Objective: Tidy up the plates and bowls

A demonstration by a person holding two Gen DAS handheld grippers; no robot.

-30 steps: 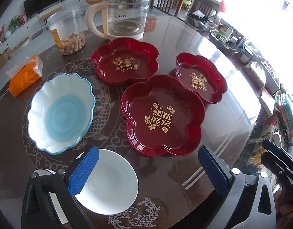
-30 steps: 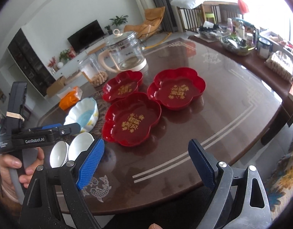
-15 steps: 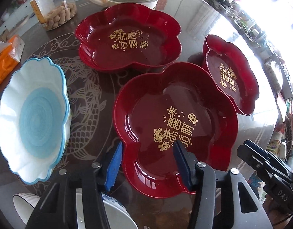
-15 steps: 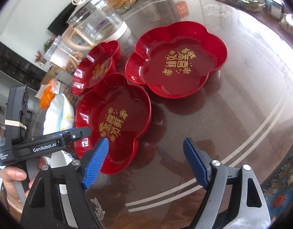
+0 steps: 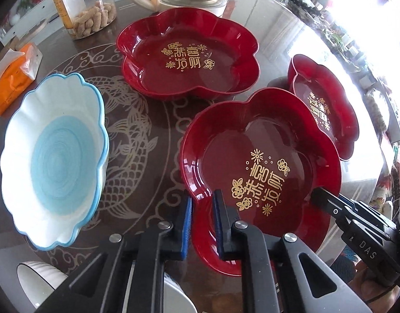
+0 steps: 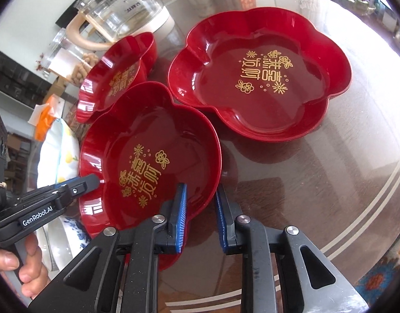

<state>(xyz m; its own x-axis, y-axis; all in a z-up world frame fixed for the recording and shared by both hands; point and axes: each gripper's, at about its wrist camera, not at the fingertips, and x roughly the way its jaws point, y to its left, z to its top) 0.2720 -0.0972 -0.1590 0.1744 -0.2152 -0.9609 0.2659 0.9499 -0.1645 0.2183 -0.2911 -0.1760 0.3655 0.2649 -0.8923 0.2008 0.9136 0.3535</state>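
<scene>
I am working left to right across the table point(image 5: 153, 140). At about nine o'clock in the left wrist view the scalloped blue-and-white bowl point(image 5: 53, 156) is sitting by itself, well apart from the red ware, and I judge it is being left alone because the plates are getting sorted first. Just past centre, the nearest red flower plate point(image 5: 260, 174) is the one in hand: my left gripper point(image 5: 202, 224) is straddling its rim at about six o'clock, one pad outside the wall and one inside, the jaws having just been closing until they are pinching that rim. I am taking it by the edge because the plate is shallow and glossy and offers nothing else to bite. The right gripper point(image 6: 200, 216) is doing the same on the opposite lobe, at about five o'clock of the plate in its own view, its jaws also just having been closing, the rim between them; whether those pads are fully pressing I cannot tell. Two holds should be keeping the plate level for a lift. Beyond it, at twelve o'clock, the second red plate point(image 5: 189, 54) and, at two o'clock, the third red plate point(image 5: 327, 107) are lying close by, looking like stacking partners.
</scene>
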